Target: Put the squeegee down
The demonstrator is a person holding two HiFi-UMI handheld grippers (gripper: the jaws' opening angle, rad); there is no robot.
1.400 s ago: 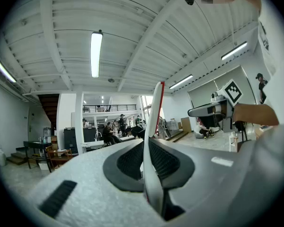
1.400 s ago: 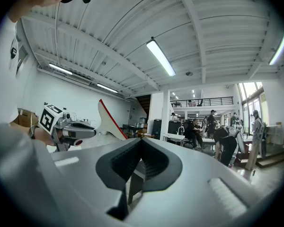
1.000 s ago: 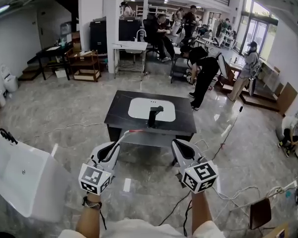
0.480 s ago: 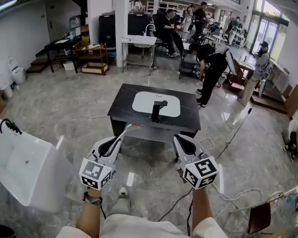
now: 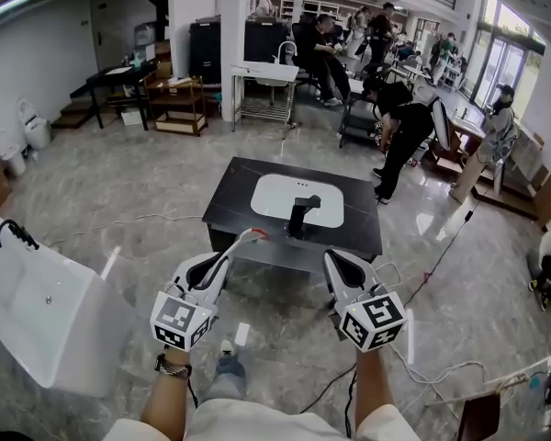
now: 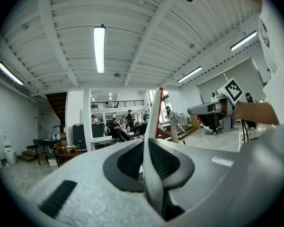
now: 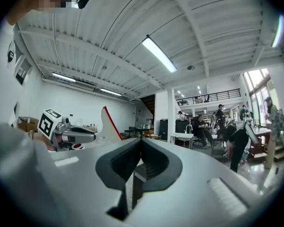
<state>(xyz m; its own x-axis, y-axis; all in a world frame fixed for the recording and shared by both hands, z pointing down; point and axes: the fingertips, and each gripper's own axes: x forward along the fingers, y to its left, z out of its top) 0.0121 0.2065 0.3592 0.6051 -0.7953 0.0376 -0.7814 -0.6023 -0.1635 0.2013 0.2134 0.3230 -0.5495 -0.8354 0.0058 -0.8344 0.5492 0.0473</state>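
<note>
A white squeegee (image 5: pixel 241 243) with a red edge sticks forward out of my left gripper (image 5: pixel 211 266), which is shut on its handle. In the left gripper view the squeegee (image 6: pixel 154 112) stands upright between the pads. My right gripper (image 5: pixel 338 263) is held level beside it, jaws together with nothing in them. From the right gripper view (image 7: pixel 141 148) the squeegee blade (image 7: pixel 108 123) and left gripper (image 7: pixel 80 135) show to the left. Ahead stands a dark table (image 5: pixel 230 200) with a white inset basin (image 5: pixel 275 198) and a black faucet (image 5: pixel 303 215).
A large white tub (image 5: pixel 37 310) lies on the floor at the left. Cables (image 5: pixel 413 274) trail over the grey floor on the right. A person (image 5: pixel 404 127) bends over behind the table, with more people, shelves and desks further back.
Both grippers and the head view have moved forward toward the dark table, which now looks nearer. The squeegee stays in the left gripper. The right gripper stays shut.
</note>
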